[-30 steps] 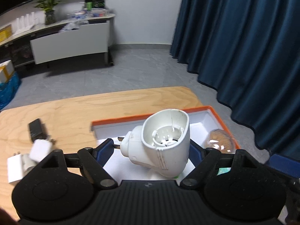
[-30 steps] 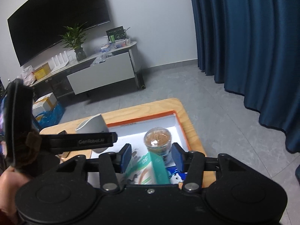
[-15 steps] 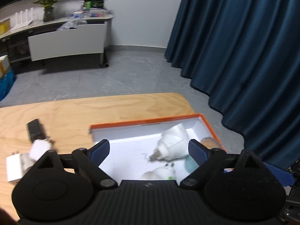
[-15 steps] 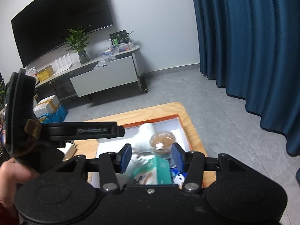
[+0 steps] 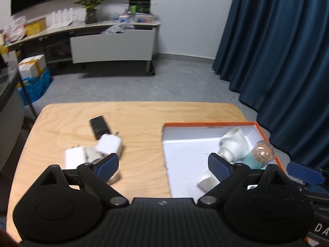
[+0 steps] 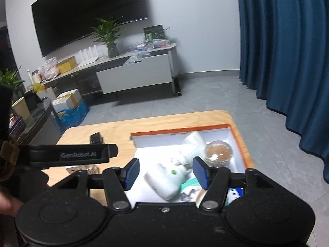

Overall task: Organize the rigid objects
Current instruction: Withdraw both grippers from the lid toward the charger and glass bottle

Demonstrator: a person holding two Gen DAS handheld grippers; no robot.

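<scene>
While you look along the left wrist camera, your left gripper (image 5: 163, 163) is spread wide with nothing between its blue pads (image 5: 109, 164), hanging over the wooden worktop (image 5: 139, 117) at the left edge of the orange-rimmed box (image 5: 209, 125). Inside the box, near its right wall, lies a white plug-in device (image 5: 234, 144) on its side, touching a clear jar (image 5: 264, 153) with a brownish top; a teal pack (image 5: 254, 162) sits just beside the jar. Another white piece (image 5: 206, 182) lies at the near side of the box, partly hidden by the right pad. Left of the box, on the bare wood, are two white chargers (image 5: 109, 145) (image 5: 75, 157) close together and a black block (image 5: 98, 126) just behind them.

From the right wrist camera, your right gripper (image 6: 165, 173) is also spread, empty, above the near part of the box (image 6: 181, 131). Between its pads you see a white dispenser (image 6: 166, 182) with a green dot, lying tilted on the box floor. Behind it rest the plug-in device (image 6: 193, 144) and the jar (image 6: 219, 151), touching. The left gripper's arm (image 6: 67, 155) crosses the left side, marked GenRobot.AI, and the black block (image 6: 95, 138) shows above it.
</scene>
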